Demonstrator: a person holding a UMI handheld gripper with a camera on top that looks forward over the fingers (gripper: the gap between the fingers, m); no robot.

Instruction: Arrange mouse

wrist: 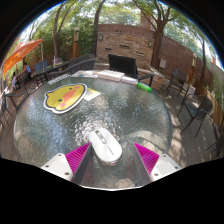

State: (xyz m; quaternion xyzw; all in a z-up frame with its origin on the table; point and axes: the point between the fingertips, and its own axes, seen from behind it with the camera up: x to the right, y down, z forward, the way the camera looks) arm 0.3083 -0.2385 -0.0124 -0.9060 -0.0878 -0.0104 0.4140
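Note:
A white computer mouse [103, 144] lies on the round glass table [150, 110], between my two fingers, with a gap at each side. My gripper [112, 159] is open; its magenta pads [77, 156] stand wide apart on either side of the mouse. A yellow duck-shaped mouse mat [64, 97] lies flat on the table beyond the fingers, up and to the left of the mouse.
A black laptop [123, 66] stands open at the table's far edge, with a green object [144, 87] to its right. Dark metal chairs [198, 112] stand around the table. A brick wall [125, 40] and trees are behind.

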